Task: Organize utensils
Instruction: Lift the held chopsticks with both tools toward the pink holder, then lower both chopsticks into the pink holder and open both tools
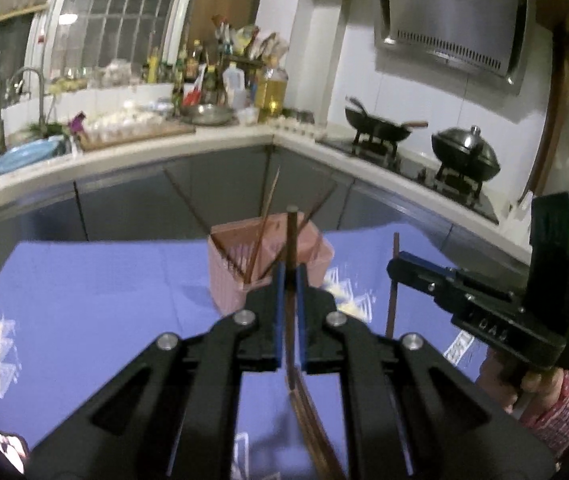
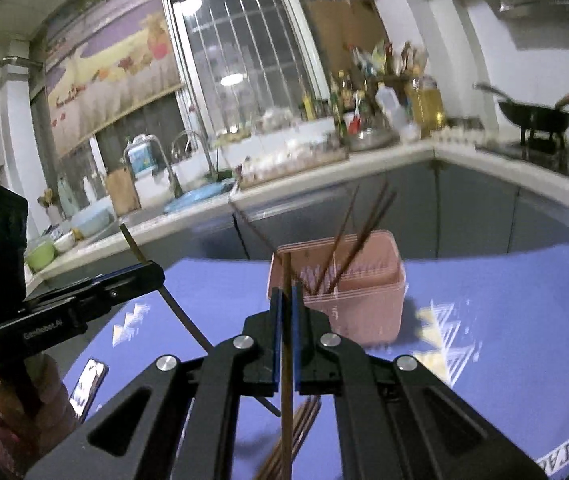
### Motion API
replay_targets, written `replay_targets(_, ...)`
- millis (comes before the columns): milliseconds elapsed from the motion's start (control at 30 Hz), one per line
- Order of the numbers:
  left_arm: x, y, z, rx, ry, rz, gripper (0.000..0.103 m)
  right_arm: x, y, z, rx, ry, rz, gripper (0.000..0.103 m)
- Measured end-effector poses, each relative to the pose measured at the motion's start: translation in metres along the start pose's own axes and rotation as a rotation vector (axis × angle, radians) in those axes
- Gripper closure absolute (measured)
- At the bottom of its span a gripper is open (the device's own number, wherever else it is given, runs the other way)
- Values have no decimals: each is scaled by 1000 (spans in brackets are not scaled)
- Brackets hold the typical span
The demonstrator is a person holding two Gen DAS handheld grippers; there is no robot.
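Chopstick (image 1: 291,248) clamped upright in left gripper (image 1: 289,280); second chopstick (image 2: 287,320) clamped in right gripper (image 2: 287,300). Pink holder (image 2: 364,300) sited just ahead, right gripper judged nearer.

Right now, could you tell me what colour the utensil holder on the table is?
Pink utensil holder, clearest in the right wrist view.

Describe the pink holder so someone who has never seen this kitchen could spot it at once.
Find the blue-purple tablecloth in front of the grey kitchen cabinets. Near its far edge stands the pink holder, a slatted plastic box open at the top. It is the only pink container there, with several dark chopsticks leaning out of it.
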State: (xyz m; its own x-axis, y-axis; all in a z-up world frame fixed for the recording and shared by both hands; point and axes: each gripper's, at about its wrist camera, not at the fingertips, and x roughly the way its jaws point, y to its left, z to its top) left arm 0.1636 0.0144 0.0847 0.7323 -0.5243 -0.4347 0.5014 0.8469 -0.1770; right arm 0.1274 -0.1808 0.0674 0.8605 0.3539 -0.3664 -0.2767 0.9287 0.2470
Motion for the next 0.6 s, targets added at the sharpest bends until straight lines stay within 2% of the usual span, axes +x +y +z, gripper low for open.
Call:
replay_targets(167,0,-7,51,27,-84,13,98,10,1,51,-23,-101,-16,98)
replay_targets(367,12,-6,114,41,-169,81,98,41,5,111,-40,-237,-50,98)
replay_targets(500,29,-4,131,58,-194,119,98,64,1,130,-40,-325,-92,98)
replay_targets(600,51,3,127,61,-167,134,98,88,-9,132,-23,-323,-96,98)
